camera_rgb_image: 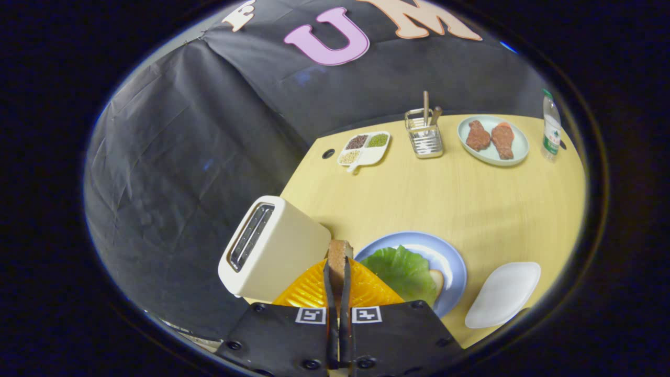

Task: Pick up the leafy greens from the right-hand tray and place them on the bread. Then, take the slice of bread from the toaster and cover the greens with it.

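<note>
My gripper (338, 262) is shut on a slice of bread (339, 252), held edge-on between both fingers and lifted above the table. Left of the fingers stands the cream toaster (272, 248), its slots dark. Just right of the fingers is a blue plate (449, 259) with the leafy greens (403, 271) lying on another slice of bread (437, 280), whose edge peeks out from under the leaf.
A white tray (503, 294) lies right of the blue plate. At the table's far side stand a divided dish of beans (365, 148), a metal utensil holder (424, 137), a plate with meat pieces (493, 139) and a water bottle (551, 127).
</note>
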`<action>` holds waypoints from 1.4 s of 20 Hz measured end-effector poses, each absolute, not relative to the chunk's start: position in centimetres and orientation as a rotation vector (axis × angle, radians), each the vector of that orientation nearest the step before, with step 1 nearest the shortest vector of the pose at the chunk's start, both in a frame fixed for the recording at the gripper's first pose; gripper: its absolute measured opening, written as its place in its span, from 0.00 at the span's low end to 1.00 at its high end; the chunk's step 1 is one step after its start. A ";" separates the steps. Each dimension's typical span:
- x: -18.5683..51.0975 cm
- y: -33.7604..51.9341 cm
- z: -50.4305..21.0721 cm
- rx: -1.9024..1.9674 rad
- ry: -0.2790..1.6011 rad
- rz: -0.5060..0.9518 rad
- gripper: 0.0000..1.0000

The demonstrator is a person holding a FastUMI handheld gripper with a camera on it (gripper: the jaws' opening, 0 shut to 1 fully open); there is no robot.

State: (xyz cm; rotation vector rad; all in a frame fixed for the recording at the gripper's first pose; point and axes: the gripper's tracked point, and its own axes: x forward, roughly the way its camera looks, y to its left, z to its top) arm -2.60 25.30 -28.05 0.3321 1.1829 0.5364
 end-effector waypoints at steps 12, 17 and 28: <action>-3.7 19.2 -32.8 0.327 1.250 0.450 0.08; -3.9 17.6 -34.2 0.291 1.262 0.455 0.14; -4.0 15.5 -34.1 0.168 1.187 0.515 0.69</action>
